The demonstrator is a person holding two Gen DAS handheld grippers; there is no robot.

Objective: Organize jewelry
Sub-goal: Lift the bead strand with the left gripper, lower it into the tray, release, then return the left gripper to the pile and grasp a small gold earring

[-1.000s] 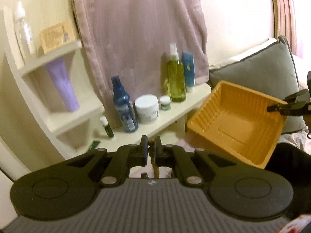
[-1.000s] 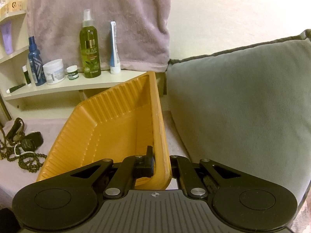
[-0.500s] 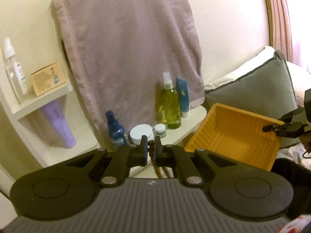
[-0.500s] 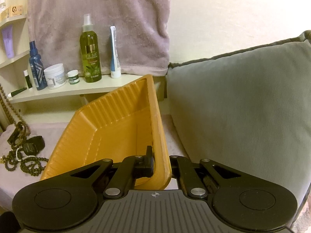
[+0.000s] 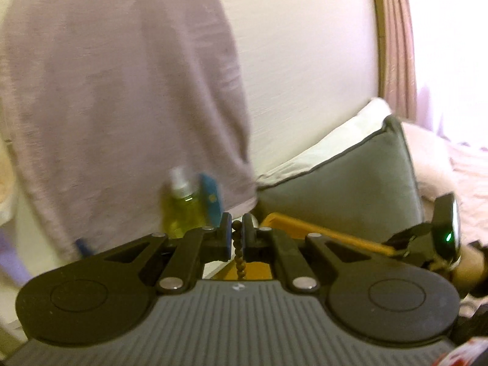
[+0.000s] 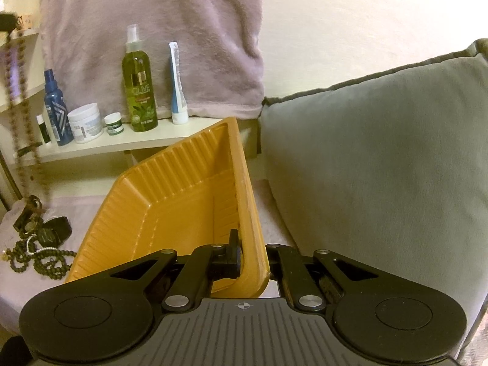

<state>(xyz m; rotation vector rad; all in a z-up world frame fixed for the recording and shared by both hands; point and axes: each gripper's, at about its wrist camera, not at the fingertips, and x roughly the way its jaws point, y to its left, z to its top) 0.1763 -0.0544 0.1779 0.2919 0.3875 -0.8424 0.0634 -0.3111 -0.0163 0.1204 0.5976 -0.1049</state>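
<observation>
The left tongs (image 5: 235, 233) are clenched on a bead strand (image 5: 239, 257) that hangs straight down between the pads; in the right wrist view the strand (image 6: 19, 103) drops at 9 o'clock toward a jewelry pile (image 6: 38, 248) on the bed (image 6: 73, 210). The right tongs (image 6: 253, 254) grasp the near wall of a tilted orange tray (image 6: 170, 201), its open side facing 10 o'clock, just beside the pile. A grey pillow (image 6: 381, 158) stands at 3 o'clock. Bottles (image 6: 139, 91) line a shelf (image 6: 137, 140) below a towel (image 6: 152, 30).
</observation>
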